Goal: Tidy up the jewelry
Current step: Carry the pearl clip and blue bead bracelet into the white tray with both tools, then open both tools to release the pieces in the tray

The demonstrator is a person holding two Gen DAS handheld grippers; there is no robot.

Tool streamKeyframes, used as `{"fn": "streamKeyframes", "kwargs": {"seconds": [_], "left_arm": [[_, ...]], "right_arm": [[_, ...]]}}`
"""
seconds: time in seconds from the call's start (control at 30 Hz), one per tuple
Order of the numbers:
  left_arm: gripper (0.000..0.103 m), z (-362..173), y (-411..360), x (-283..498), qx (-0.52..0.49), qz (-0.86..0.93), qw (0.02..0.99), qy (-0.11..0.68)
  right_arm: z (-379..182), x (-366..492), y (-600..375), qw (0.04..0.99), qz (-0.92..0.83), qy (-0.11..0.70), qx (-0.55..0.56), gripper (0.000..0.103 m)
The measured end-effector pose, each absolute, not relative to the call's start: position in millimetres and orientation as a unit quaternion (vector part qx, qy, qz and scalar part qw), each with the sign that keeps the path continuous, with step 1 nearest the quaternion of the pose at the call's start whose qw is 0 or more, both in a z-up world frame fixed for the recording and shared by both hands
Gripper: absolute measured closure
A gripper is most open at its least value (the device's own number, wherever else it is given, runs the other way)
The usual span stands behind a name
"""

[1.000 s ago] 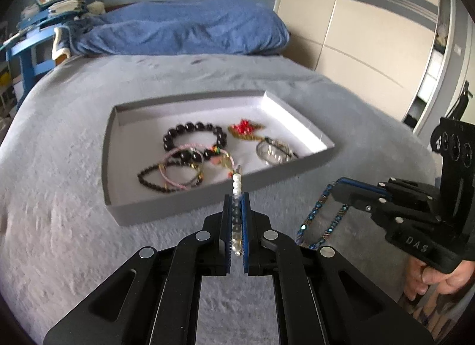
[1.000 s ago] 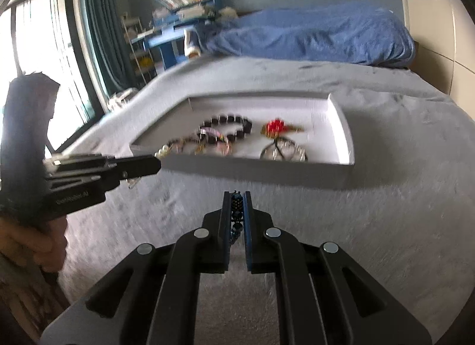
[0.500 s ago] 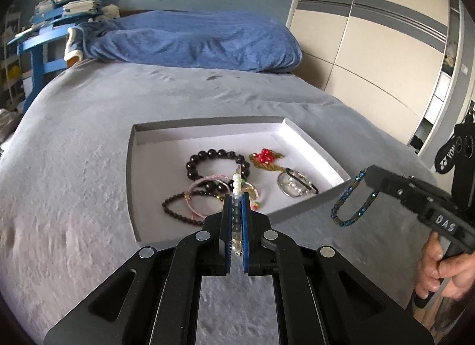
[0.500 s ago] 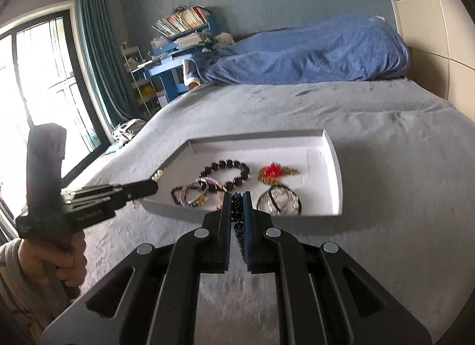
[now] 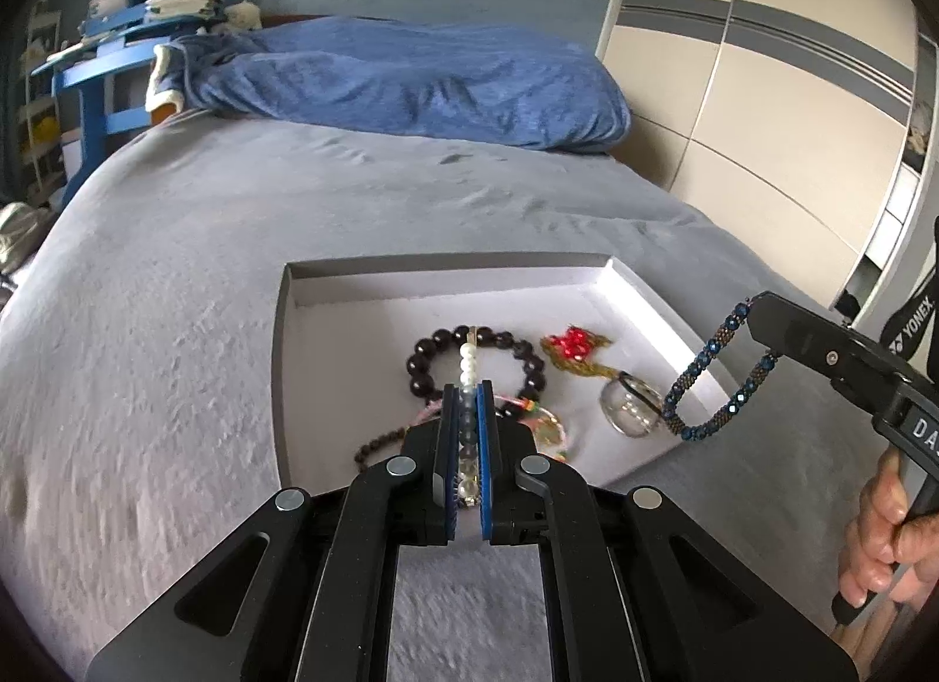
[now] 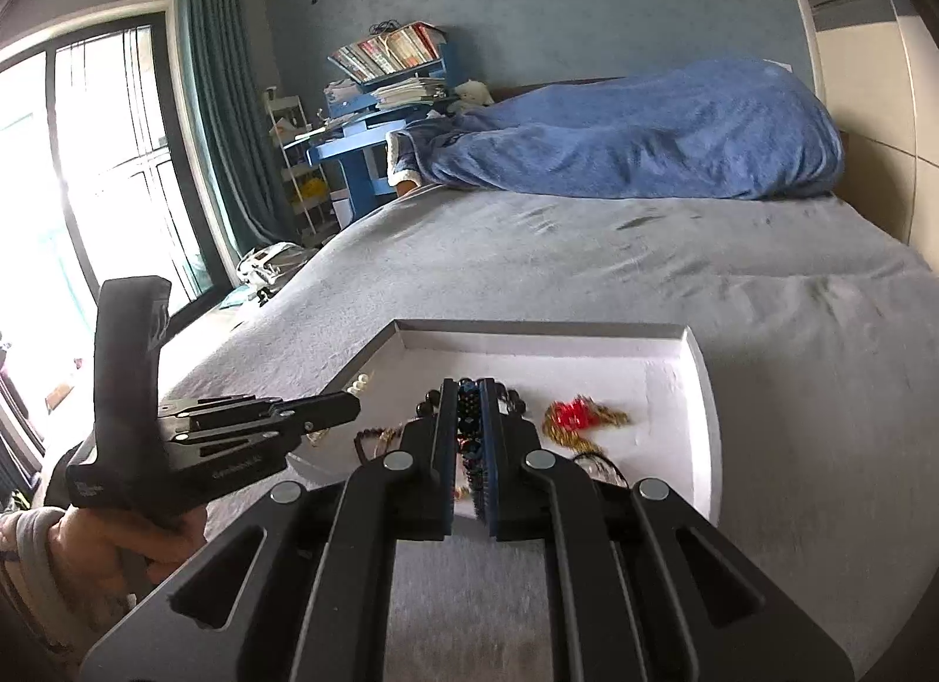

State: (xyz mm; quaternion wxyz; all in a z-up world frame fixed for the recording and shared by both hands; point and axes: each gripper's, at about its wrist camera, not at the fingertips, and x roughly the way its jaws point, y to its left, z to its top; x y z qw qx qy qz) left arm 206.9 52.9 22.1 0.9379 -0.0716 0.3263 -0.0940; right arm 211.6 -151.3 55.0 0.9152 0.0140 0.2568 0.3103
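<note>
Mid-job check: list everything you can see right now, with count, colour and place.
tray: 1, grey with white lining, on the bed
dark bead bracelet: 1, near-black, in tray
red ornament: 1, red and gold, in tray
clear ring: 1, glassy, in tray
pearl strand: 1, white, clamped in left gripper
blue bead bracelet: 1, hanging from right gripper
bed cover: 1, grey
blanket: 1, blue, far end
hands: 2, on the handles

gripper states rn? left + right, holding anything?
Left gripper: closed on the pearl bracelet.
Right gripper: closed on the blue beaded bracelet.
</note>
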Motion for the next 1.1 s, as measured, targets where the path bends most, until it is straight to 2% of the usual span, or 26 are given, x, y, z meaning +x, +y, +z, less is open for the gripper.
{"fn": "streamKeyframes", "kwargs": {"seconds": [0.4,1.03,1.1], "left_arm": [[0.097,8,52,228,-0.069,-0.084,0.932,0.346],[0.097,-18,47,238,-0.055,-0.082,0.913,0.396],[0.093,-18,46,238,-0.054,-0.082,0.914,0.395]], "right_arm": [[55,239,-129,0.913,0.307,0.268,0.011,0.096],[-8,266,-130,0.899,0.248,0.362,-0.016,0.096],[-11,268,-131,0.898,0.246,0.365,-0.016,0.096]]}}
